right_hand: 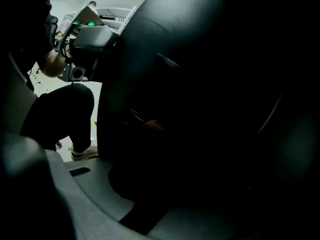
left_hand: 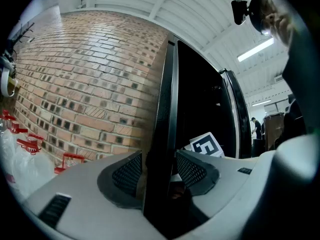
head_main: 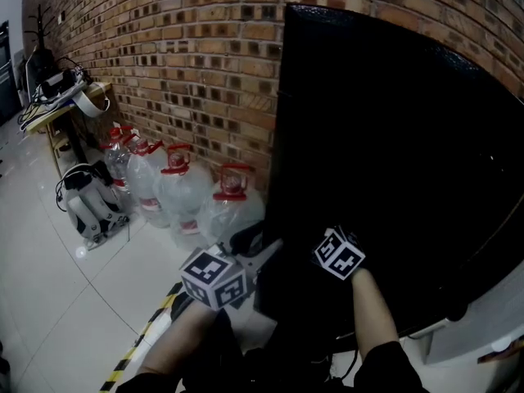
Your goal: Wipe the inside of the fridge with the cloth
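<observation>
Left gripper (left_hand: pixel 159 170): fingers clenched on fridge door (left_hand: pixel 167 99) edge. Right gripper (head_main: pixel 338 254): its view is near-black, so finger state cannot be told.

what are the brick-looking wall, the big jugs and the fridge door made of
wall: fired brick with pale mortar joints, matte and rough; staggered red-brown courses show it.
jugs: most likely clear plastic; see-through bodies with red caps and handles.
fridge door: smooth black with a sheen along its edge, perhaps painted metal or glass; the look leaves it open.
</observation>
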The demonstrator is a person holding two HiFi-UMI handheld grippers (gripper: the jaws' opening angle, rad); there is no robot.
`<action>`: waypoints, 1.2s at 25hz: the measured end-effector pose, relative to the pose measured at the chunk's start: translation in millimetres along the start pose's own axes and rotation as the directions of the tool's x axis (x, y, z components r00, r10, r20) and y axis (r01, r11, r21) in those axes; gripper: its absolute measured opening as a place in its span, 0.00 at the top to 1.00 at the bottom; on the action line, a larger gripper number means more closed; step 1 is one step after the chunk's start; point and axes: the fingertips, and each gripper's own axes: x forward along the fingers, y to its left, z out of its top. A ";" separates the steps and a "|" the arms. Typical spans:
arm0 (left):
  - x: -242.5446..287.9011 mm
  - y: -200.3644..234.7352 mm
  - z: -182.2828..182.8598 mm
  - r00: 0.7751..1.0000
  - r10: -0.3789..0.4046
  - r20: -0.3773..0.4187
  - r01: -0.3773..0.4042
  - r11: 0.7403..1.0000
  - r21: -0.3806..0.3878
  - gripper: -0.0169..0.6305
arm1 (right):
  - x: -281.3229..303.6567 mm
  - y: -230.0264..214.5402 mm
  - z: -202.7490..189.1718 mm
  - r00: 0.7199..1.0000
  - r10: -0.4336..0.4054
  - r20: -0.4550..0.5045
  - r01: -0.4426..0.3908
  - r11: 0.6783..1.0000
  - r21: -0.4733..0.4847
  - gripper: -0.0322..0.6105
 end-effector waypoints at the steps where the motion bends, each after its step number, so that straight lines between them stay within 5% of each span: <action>1: 1.5 -0.5 -0.4 1.000 -0.001 -0.002 0.001 1.000 0.001 0.63 | 2.5 -9.0 -4.2 0.999 -0.032 -0.013 0.032 0.999 0.017 0.82; 4: 5.3 -1.0 -2.5 1.000 0.000 -0.009 0.000 1.000 0.007 0.63 | 11.5 -33.2 -14.7 0.992 -0.110 -0.055 0.112 0.993 0.041 0.82; 11: 8.9 0.3 -7.4 1.000 0.005 -0.020 -0.005 1.000 0.010 0.63 | 19.5 -47.9 -11.8 0.992 -0.098 -0.075 0.101 0.994 0.034 0.82; 30: 8.0 2.2 -11.7 0.999 -0.018 -0.030 0.017 1.000 -0.022 0.63 | 45.1 -121.6 -41.0 0.942 -0.291 -0.170 0.313 0.941 0.125 0.82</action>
